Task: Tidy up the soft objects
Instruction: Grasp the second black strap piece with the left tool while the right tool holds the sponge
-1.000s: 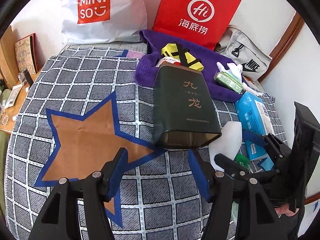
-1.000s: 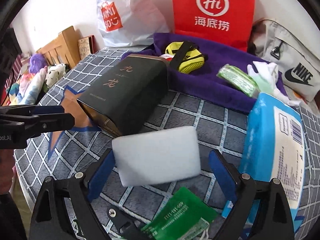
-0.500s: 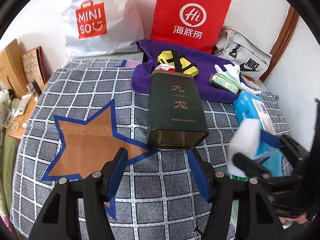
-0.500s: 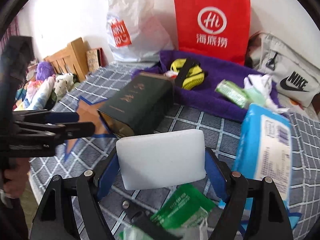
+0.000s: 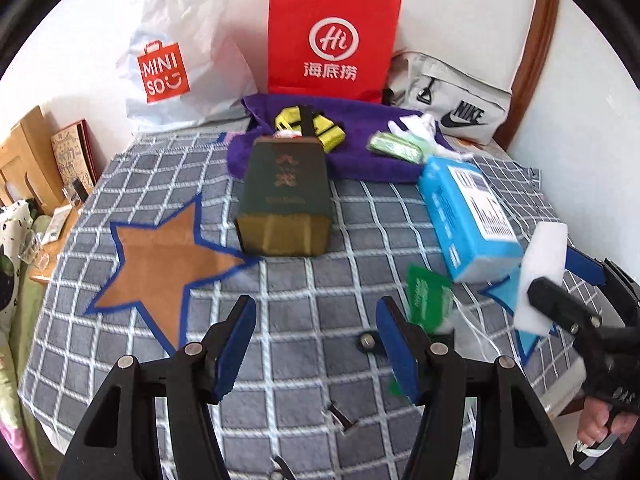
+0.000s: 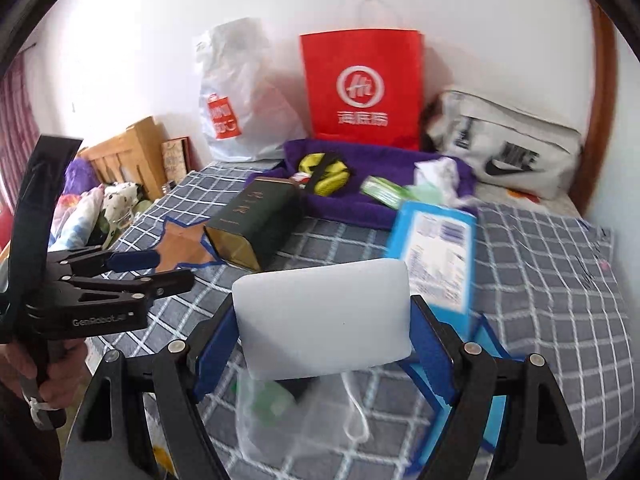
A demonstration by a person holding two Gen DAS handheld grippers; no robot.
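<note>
My right gripper [image 6: 324, 344] is shut on a white sponge block [image 6: 324, 320] and holds it up above the checked bedspread [image 6: 552, 280]. The sponge also shows at the right of the left wrist view [image 5: 542, 276]. My left gripper [image 5: 316, 344] is open and empty above the bedspread [image 5: 280, 320]; it shows at the left of the right wrist view [image 6: 132, 268]. A purple towel [image 5: 360, 160] at the back carries a yellow pouch [image 5: 310, 128], a green packet [image 5: 394, 148] and a white cloth [image 5: 416, 126].
A dark green tin box [image 5: 284, 196] lies mid-bed. A blue wipes pack [image 5: 464, 216] and green sachet [image 5: 426, 298] lie at the right. A red paper bag [image 5: 332, 40], white Miniso bag [image 5: 180, 68] and grey Nike bag [image 5: 452, 100] stand against the wall. A wooden bedside stand [image 5: 24, 160] is left.
My right gripper closed on the white sponge and lifted it off the bed, up and back. My left gripper has pulled back from the tin box and stays open.
</note>
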